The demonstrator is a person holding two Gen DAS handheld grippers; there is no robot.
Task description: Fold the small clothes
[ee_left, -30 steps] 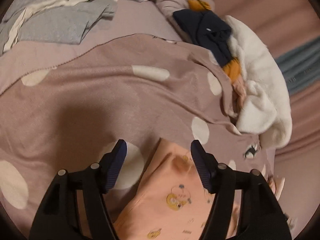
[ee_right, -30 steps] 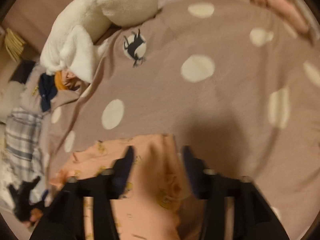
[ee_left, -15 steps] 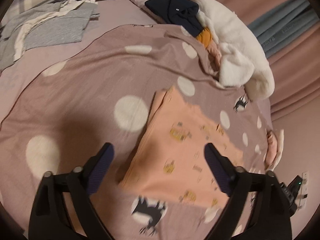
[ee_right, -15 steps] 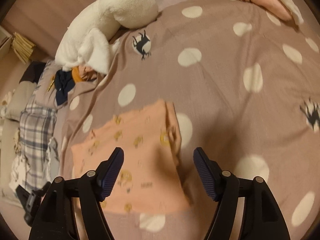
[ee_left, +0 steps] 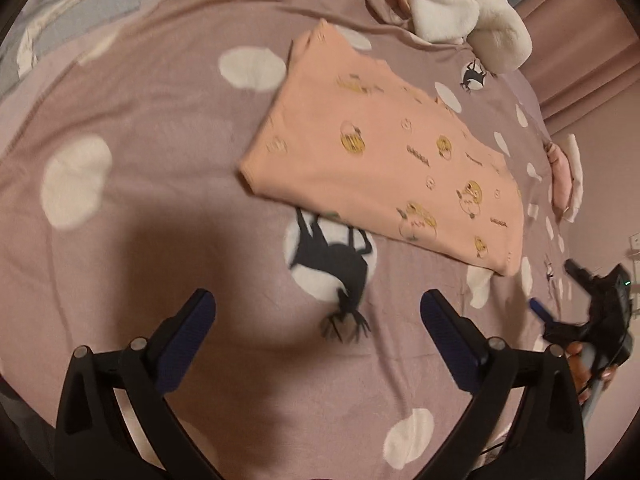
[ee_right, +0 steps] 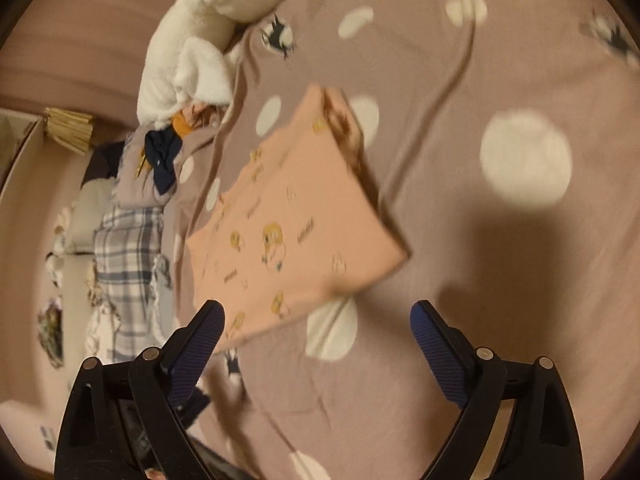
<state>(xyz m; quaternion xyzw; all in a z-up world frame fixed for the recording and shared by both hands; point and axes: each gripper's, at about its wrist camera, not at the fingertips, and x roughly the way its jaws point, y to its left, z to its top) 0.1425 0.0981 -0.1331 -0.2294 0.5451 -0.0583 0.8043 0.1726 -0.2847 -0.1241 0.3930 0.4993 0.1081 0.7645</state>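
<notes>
Both pairs of fingers stand wide apart and empty, having just been opening, with the folded peach garment [ee_left: 384, 156] lying flat on the dotted bedspread [ee_left: 152, 128] ahead of them and clear of both. From the left gripper [ee_left: 318, 312] the garment lies ahead and to the right, its long axis slanting from upper left to lower right; from the right gripper [ee_right: 316, 322] its near corner lies just beyond the left finger [ee_right: 200, 340]. Neither hand looks clearly nearer, though the right gripper's tips seem closer to a corner.
</notes>
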